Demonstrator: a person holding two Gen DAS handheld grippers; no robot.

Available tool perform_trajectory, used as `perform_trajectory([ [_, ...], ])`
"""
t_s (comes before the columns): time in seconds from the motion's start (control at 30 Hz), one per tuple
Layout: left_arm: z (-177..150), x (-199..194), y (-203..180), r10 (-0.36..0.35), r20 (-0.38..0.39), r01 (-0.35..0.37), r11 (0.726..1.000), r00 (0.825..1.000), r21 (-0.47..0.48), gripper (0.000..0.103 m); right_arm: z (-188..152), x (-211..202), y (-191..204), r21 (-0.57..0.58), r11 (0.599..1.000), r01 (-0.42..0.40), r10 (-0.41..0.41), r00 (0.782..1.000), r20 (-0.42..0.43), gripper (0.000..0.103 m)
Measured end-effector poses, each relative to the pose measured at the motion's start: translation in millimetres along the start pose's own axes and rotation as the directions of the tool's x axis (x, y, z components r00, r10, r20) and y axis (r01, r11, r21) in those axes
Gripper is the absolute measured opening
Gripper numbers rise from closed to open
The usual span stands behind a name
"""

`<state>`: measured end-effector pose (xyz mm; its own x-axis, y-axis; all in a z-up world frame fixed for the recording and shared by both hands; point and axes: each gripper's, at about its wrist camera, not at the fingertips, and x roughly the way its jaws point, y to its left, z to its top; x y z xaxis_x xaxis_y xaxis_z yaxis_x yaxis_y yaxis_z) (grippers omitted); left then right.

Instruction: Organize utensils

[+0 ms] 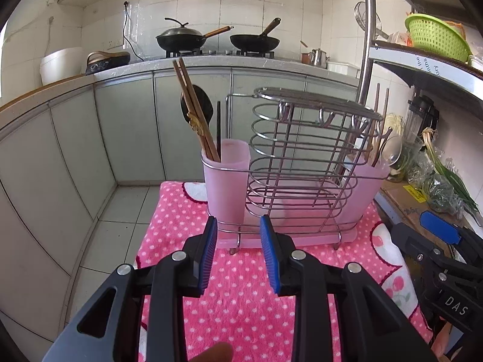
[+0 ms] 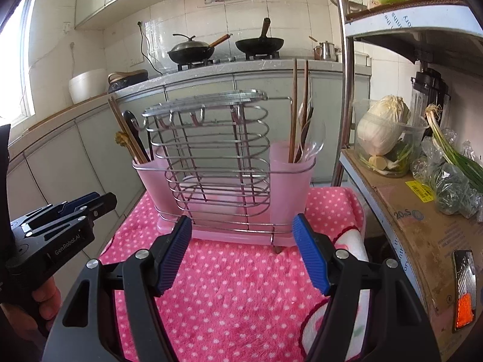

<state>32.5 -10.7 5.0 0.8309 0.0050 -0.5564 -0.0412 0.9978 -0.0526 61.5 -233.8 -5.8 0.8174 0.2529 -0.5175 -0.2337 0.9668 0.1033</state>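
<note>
Wire utensil rack (image 1: 302,163) w/ two pink cups sits upright on pink polka-dot towel (image 1: 241,301) covering the surface. Left cup (image 1: 225,181) holds brown chopsticks (image 1: 193,111), a black spoon & a black stick; right cup (image 2: 291,181) holds chopsticks (image 2: 292,114) & a clear spoon (image 2: 315,141). Left gripper (image 1: 238,226) partly open, nothing betw. pads, just short of rack base. Right gripper (image 2: 241,226) wide open, empty, also near rack front.
</note>
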Motion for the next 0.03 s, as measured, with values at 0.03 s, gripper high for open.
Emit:
perform_trajectory([
  [0.03, -1.6, 6.3, 1.8, -0.006, -0.015, 0.006, 1.0, 1.0, -0.006, 0.028, -3.3, 5.4, -1.7, -0.004, 1.0, 0.007, -0.007, 1.0, -0.014, 0.07],
])
